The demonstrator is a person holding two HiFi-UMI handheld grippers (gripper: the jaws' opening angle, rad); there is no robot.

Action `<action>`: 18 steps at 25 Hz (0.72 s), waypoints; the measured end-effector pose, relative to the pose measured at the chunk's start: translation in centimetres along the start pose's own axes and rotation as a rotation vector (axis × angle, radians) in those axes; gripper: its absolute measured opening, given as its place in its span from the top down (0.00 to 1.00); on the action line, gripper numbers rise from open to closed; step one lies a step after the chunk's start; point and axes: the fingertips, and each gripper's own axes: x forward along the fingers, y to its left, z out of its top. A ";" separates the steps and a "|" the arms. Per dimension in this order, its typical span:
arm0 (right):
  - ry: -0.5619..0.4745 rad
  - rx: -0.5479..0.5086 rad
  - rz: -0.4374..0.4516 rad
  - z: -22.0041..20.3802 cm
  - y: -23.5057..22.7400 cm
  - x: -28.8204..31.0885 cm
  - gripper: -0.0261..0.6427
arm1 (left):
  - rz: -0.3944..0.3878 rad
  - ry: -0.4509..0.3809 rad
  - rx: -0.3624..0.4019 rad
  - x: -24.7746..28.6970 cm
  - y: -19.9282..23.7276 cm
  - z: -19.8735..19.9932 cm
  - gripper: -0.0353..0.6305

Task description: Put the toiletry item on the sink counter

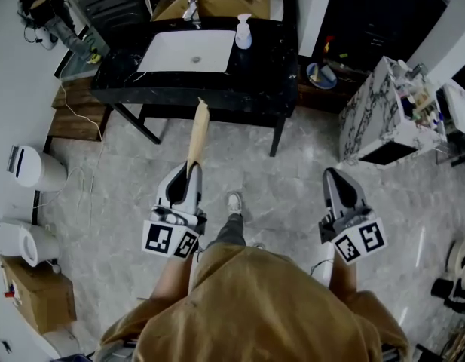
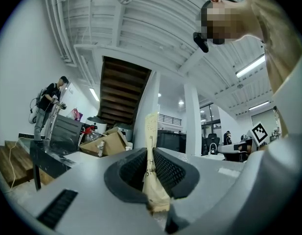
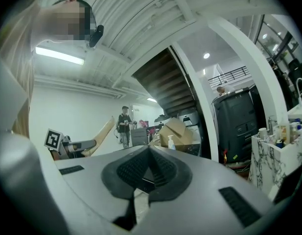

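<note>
Grey marble flooring fills the head view; the black sink counter (image 1: 270, 66) spans the upper centre. Left gripper (image 1: 188, 172), lower left, grips the base of the toiletry item (image 1: 199, 130), a slim beige wrapped stick whose long axis runs up-frame, its tip meeting the counter's front edge in the picture. Right gripper (image 1: 332, 173), lower right, carries nothing. Left gripper view: jaws narrow, pads pinching the item, upright at centre. Right gripper view: jaws together, empty. Judged: the counter lies straight ahead of the left gripper, the nearer one
</note>
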 end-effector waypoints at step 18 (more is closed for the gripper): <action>0.045 -0.027 -0.141 2.7 -6.8 23.0 0.96 | -0.148 0.056 -0.106 22.8 16.8 -2.1 0.89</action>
